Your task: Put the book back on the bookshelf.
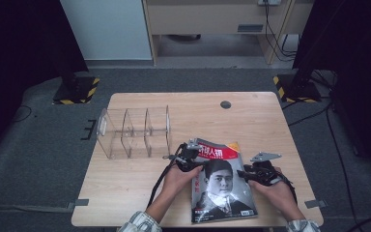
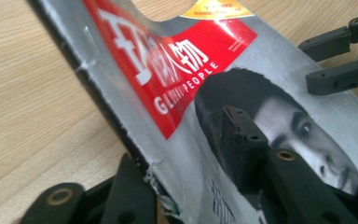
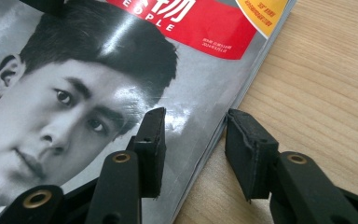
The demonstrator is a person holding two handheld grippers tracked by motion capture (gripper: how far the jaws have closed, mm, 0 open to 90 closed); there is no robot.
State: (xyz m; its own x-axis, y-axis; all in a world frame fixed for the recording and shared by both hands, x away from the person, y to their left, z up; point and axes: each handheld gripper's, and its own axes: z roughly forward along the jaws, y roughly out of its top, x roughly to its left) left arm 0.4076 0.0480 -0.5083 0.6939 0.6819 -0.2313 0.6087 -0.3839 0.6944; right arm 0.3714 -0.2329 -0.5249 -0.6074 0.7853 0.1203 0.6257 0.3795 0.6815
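A magazine (image 1: 222, 188) with a red title band and a black-and-white portrait lies at the table's front right. My left gripper (image 1: 189, 157) is at its upper left corner. In the left gripper view (image 2: 182, 140) the spine edge of the magazine (image 2: 261, 70) runs up between the jaws, raised off the wood, one pad on the cover and the other beneath the spine. My right gripper (image 1: 251, 175) sits at the right edge. In its own view (image 3: 193, 116) the jaws stand apart, one over the cover of the magazine (image 3: 98, 70), one over bare wood.
A clear acrylic organizer (image 1: 133, 133) with several compartments stands on the wooden table (image 1: 140, 193) at the left. A round cable hole (image 1: 225, 104) is near the far edge. Black stands with striped bases (image 1: 77, 89) flank the table on the floor.
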